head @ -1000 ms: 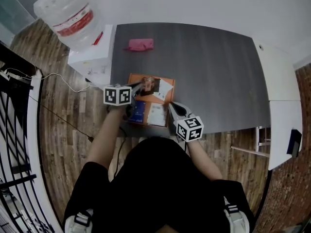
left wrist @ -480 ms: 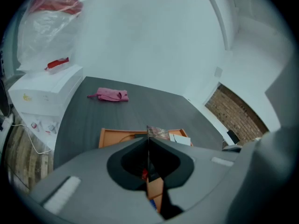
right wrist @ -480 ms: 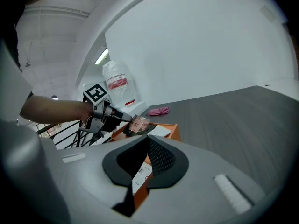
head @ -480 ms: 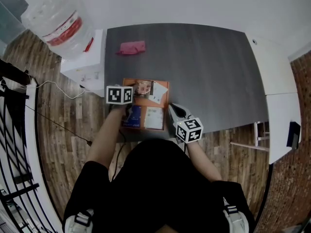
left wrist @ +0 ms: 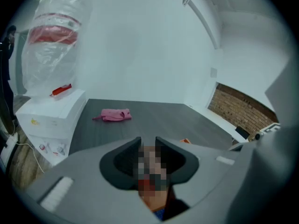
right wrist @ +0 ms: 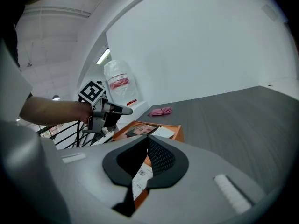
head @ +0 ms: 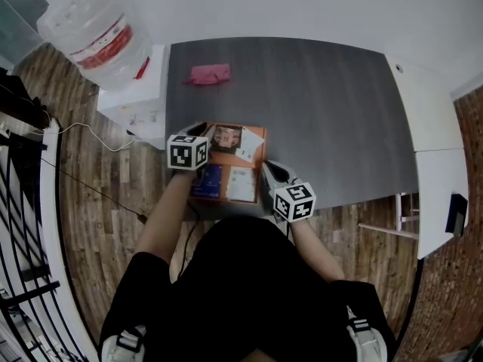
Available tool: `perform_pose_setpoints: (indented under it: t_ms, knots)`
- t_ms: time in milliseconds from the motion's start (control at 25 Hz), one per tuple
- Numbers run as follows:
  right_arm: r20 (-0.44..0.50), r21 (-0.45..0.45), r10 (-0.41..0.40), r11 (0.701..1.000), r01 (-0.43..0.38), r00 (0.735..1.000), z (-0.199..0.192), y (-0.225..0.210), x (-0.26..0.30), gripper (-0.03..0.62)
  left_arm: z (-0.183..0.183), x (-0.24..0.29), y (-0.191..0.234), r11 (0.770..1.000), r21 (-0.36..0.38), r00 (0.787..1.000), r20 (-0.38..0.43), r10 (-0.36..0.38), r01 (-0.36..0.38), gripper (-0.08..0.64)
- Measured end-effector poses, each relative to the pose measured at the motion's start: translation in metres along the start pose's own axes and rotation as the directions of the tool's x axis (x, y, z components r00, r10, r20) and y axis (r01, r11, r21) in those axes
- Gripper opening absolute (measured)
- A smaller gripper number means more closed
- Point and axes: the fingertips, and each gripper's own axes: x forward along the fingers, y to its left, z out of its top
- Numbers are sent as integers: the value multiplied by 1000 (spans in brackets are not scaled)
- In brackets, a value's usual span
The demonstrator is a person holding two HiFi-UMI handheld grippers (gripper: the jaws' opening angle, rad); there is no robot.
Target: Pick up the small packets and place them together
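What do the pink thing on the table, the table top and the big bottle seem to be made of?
Pink thing: probably soft cloth, matte; it lies crumpled, with folds.
Table top: looks like dark grey wood-grain laminate, matte; fine streaks run along it.
Big bottle: clear plastic, glossy; it is see-through and shows bright highlights.

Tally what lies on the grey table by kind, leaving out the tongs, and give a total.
Orange tray: 1
Packets in the tray: 4 (brown pictured, white, blue, pale printed)
Pink cloth: 1
Total: 6
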Motion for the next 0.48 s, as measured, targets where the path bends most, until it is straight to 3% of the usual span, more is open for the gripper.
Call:
perform_pose_setpoints:
  t_ms: [240,480]
  knots:
    - [3,-22,23,999,-23,1000,5,6,2,3,16,-22,-3,999,33,992,125,-3,-1,97]
    - [4,-39,36,999,-35,999,8,11,3,3,23,-54,3,1000,8,965,263,8,-11,94]
